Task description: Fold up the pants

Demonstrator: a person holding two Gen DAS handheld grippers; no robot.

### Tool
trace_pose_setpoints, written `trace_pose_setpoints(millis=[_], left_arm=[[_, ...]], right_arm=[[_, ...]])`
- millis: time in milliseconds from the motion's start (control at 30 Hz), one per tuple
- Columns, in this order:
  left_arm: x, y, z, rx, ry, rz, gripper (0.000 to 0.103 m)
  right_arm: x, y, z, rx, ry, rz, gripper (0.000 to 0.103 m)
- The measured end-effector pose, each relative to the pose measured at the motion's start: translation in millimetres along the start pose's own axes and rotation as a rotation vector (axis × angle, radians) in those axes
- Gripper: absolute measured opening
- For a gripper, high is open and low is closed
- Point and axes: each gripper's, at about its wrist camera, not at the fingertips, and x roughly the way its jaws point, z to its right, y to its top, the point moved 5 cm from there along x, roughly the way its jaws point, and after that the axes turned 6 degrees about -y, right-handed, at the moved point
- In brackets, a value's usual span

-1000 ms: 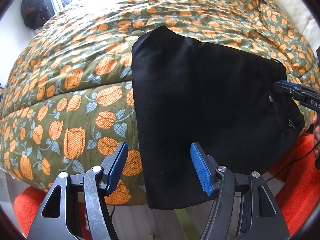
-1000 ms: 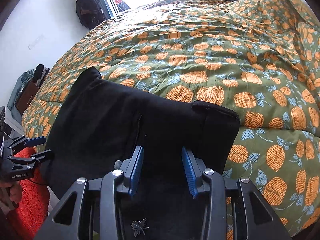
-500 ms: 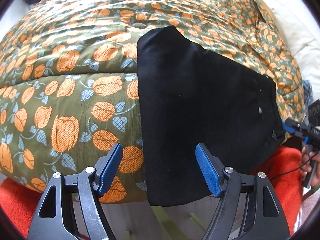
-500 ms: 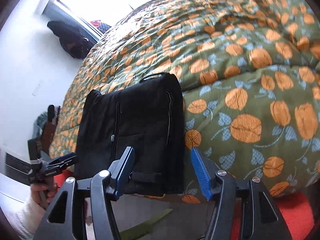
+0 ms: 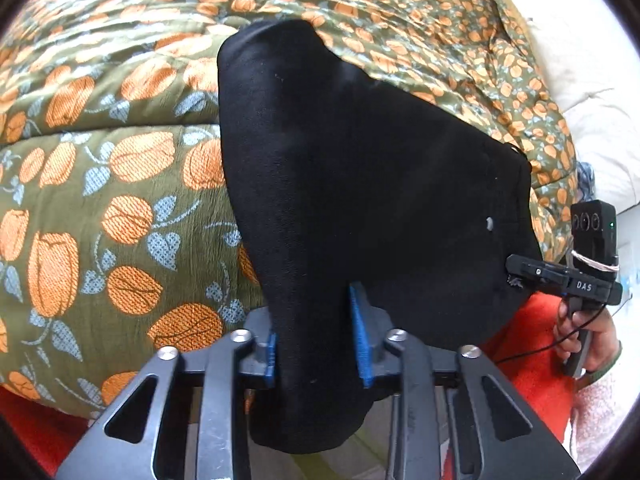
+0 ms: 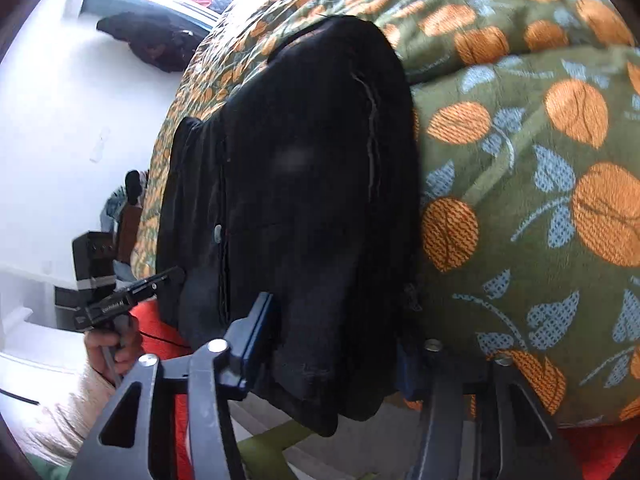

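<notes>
We see the black pants (image 5: 360, 184) lying folded on the flowered quilt (image 5: 100, 184), with their near end hanging over the bed's edge. The left gripper (image 5: 316, 344) has just been closing, and its blue pads (image 5: 360, 340) now press on the hanging end of the pants. The right gripper (image 6: 332, 344) has just been closing too; the other corner of the pants sits between its jaws, which seem to grip it.
</notes>
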Motion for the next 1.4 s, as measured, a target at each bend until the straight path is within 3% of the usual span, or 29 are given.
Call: trace_pose_setpoints(millis=[100, 233, 433, 533, 633, 667, 733, 833, 867, 900, 967, 1167, 1400], left_arm=[[-30.4, 11.4, 19.3, 0.054, -0.015, 0.071, 0.018], [-73.3, 45.0, 40.9, 0.1, -0.032, 0.199, 0.017], [-109.1, 123.6, 11.3, 0.111, 0.037, 0.336, 0.017], [-114.1, 158.2, -14.5, 0.138, 0.107, 0.387, 0.019], [-92.2, 175.6, -43.6, 0.145, 0.254, 0.383, 0.038], [-82.8, 173.5, -57.0, 0.127, 0.322, 0.372, 0.044], [-73.5, 156.3, -78.5, 0.107, 0.376, 0.358, 0.054], [-74.4, 115.9, -90.6, 0.087, 0.418, 0.371, 0.091], [-75.5, 102.5, -91.7, 0.088, 0.454, 0.38, 0.096], [-75.9, 88.9, -91.2, 0.094, 0.483, 0.385, 0.097], [-73.8, 63.5, -84.0, 0.114, 0.517, 0.368, 0.097], [-88.1, 21.6, -47.6, 0.067, 0.61, 0.359, 0.098], [-119.0, -2.3, -22.0, 0.047, 0.626, 0.401, 0.098]], right_arm=[[-20.0, 4.0, -37.1, -0.123, -0.077, 0.066, 0.037], [-43.6, 25.0, -76.0, -0.165, -0.046, 0.161, 0.035], [-46.2, 98.5, -116.0, -0.19, -0.032, 0.28, 0.035], [-36.5, 139.1, -132.6, -0.195, -0.03, 0.327, 0.035], [-12.3, 173.6, -133.7, -0.192, -0.073, 0.321, 0.038], [1.4, 180.4, -128.8, -0.2, -0.12, 0.291, 0.046], [20.3, 183.3, -110.9, -0.212, -0.254, 0.234, 0.057], [7.4, 162.5, -85.2, -0.226, -0.357, 0.27, 0.064], [1.7, 153.2, -79.2, -0.229, -0.387, 0.278, 0.078], [-4.8, 142.3, -76.9, -0.239, -0.422, 0.288, 0.091], [-15.3, 120.9, -73.3, -0.263, -0.479, 0.31, 0.096], [-29.5, 58.6, -98.0, -0.249, -0.481, 0.337, 0.102], [-34.4, 17.4, -138.9, -0.229, -0.447, 0.371, 0.102]])
